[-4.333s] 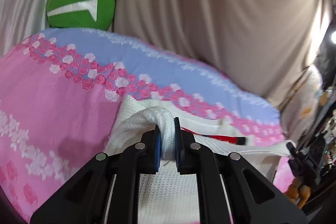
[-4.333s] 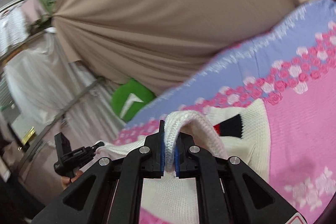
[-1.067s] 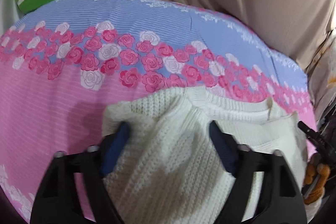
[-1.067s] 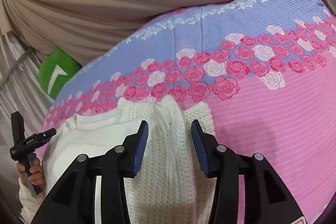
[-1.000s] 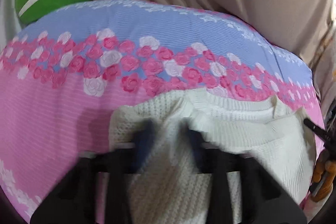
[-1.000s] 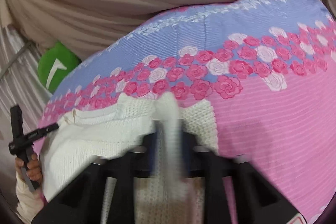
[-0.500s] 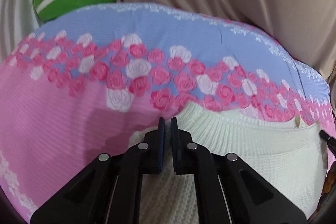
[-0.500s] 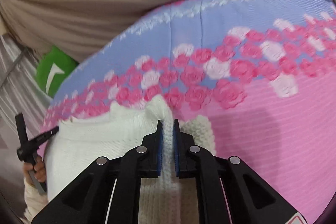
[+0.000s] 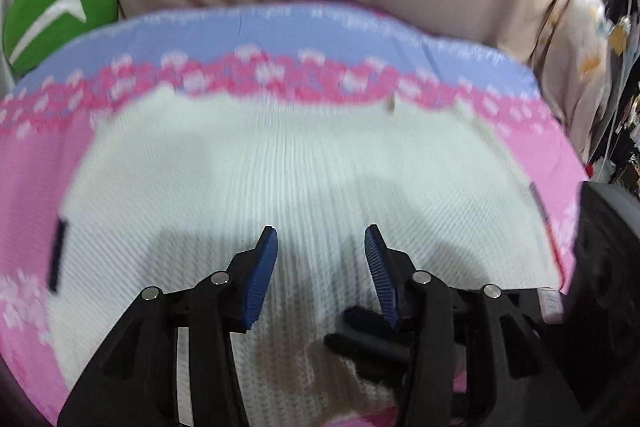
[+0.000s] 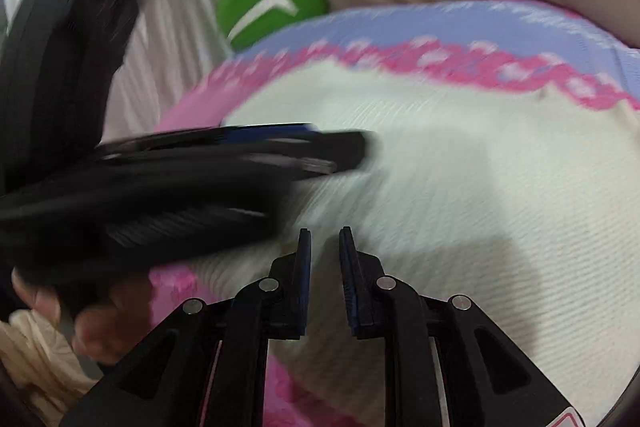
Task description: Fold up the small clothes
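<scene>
Left gripper point(image 9: 320, 247) opening over the white sweater point(image 9: 300, 163), right gripper point(image 10: 325, 247) narrow, empty — crowded together, they might snag the fold.

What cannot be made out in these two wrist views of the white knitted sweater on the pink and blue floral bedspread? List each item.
- White knitted sweater: near edge hidden behind the opening left gripper, left wrist view.
- Sweater's left side: covered by the blurred left gripper, right wrist view.
- Floral bedspread: rose pattern smeared by motion blur.
- Green cushion: cut off by the frame edge.

No readable text; green cushion point(image 9: 56, 15) bears white arrow mark.
</scene>
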{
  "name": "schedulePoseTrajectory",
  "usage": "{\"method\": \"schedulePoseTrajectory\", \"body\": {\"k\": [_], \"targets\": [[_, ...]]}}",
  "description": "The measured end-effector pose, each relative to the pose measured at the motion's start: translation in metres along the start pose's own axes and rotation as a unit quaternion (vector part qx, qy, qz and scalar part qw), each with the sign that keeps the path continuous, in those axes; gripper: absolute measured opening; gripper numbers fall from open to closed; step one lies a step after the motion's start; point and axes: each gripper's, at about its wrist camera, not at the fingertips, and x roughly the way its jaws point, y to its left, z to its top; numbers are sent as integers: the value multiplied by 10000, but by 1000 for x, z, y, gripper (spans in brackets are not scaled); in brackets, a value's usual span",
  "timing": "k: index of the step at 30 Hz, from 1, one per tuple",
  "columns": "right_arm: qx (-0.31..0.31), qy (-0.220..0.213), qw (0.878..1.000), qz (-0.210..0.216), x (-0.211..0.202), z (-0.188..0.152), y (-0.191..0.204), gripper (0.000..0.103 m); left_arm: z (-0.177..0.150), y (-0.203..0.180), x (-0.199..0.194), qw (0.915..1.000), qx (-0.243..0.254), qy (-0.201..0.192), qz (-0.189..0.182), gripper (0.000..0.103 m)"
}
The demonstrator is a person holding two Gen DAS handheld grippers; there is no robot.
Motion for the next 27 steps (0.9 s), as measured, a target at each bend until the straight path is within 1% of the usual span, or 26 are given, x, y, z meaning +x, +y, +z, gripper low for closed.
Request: {"method": "schedulePoseTrajectory", "body": {"k": [1,2,3,4,6,7,8,9,10,12,14,15,16,17,19,20,21,22,23,25,26,27], "targets": [[-24,-16,9999,-161,-5,-5,-3,6,-5,7,3,9999,-80,21,69,42],[37,-27,9997,-226,-13,-8,-10,2,-9,16,-1,9998,-161,-66,27,34],[224,-101,9991,-335,-28,-14,-25,1,-11,25,-7,9996,-249,-82,52,33],[445,-195,9973,-544,-45,-21,-43,1,-15,37,-16,9991,-370,-127,176,33],[901,-320,9911,-928,-80,-41,-78,0,-26,60,-32,9967,-529,-195,583,33],[1188,-366,9854,-1165,-98,-54,-97,0,-34,73,-40,9945,-610,-161,830,33],[1443,-393,9786,-1412,-114,-68,-114,0,-46,90,-44,9927,-732,-79,957,31],[1693,-467,9721,-1552,-132,-85,-131,0,-58,102,-53,9937,-832,-89,742,29],[1914,-604,9682,-1494,-149,-100,-143,0,-64,111,-59,9941,-928,-106,546,30],[2196,-717,9616,-1479,-170,-118,-151,0,-78,117,-64,9924,-1053,-2,642,26],[2151,-706,9589,-1712,-177,-117,-145,0,-82,110,-68,9911,-1028,-54,844,26],[2053,-705,9587,-1836,-177,-110,-137,0,-81,104,-71,9907,-1025,-88,888,26],[1917,-769,9617,-1801,-176,-99,-126,2,-77,95,-74,9913,-979,-157,864,26],[1737,-886,9673,-1620,-174,-85,-114,14,-69,82,-78,9934,-856,-295,705,26],[1338,-1002,9786,-1200,-153,-49,-90,14,-54,59,-86,9956,-646,-539,410,27],[1102,-946,9847,-968,-135,-33,-73,14,-46,46,-87,9961,-534,-639,279,29],[839,-819,9904,-737,-116,-21,-54,14,-36,31,-84,9967,-416,-685,121,34],[612,-639,9946,-545,-95,-12,-36,14,-29,19,-78,9970,-345,-689,-6,36],[372,-394,9981,-309,-70,-5,-17,14,-23,7,-70,9975,-276,-644,-94,37],[89,7,9999,65,-33,-4,8,14,-14,-6,-50,9984,-233,-481,-179,37],[241,-32,9988,417,-18,-5,14,11,-10,-9,-40,9987,-243,-410,-157,35],[345,95,9978,556,-7,-4,14,8,-5,-4,-26,9989,-383,-275,-50,36]]}}
